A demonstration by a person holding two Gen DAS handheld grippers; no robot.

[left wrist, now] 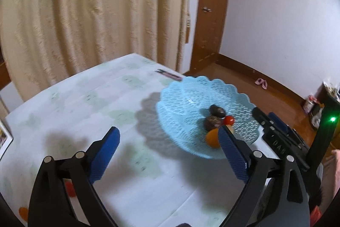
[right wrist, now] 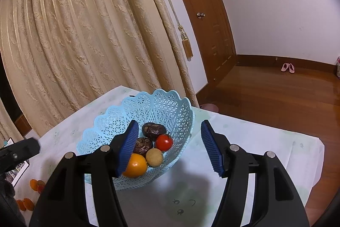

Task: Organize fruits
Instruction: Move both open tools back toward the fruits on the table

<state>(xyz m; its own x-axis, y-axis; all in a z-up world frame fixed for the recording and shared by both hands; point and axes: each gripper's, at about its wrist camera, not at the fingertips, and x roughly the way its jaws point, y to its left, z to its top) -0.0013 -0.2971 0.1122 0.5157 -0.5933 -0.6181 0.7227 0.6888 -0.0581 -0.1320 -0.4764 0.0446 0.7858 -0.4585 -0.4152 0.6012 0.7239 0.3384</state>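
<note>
Both grippers, left and right, stand open and empty beside the half-filled blue lattice basket; next, likely, the oranges loose on the tablecloth.

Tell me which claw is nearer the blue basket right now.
Right. The right claw hangs open directly over the blue basket's near rim. The left claw is open beside the basket, over the tablecloth.

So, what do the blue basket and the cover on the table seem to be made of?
The basket looks like moulded plastic, light blue and slightly glossy: thin open lattice walls and a scalloped rim. The table cover seems a thin sheet, perhaps plastic or paper, white with faint green prints; it shows creases and a dull sheen.
</note>
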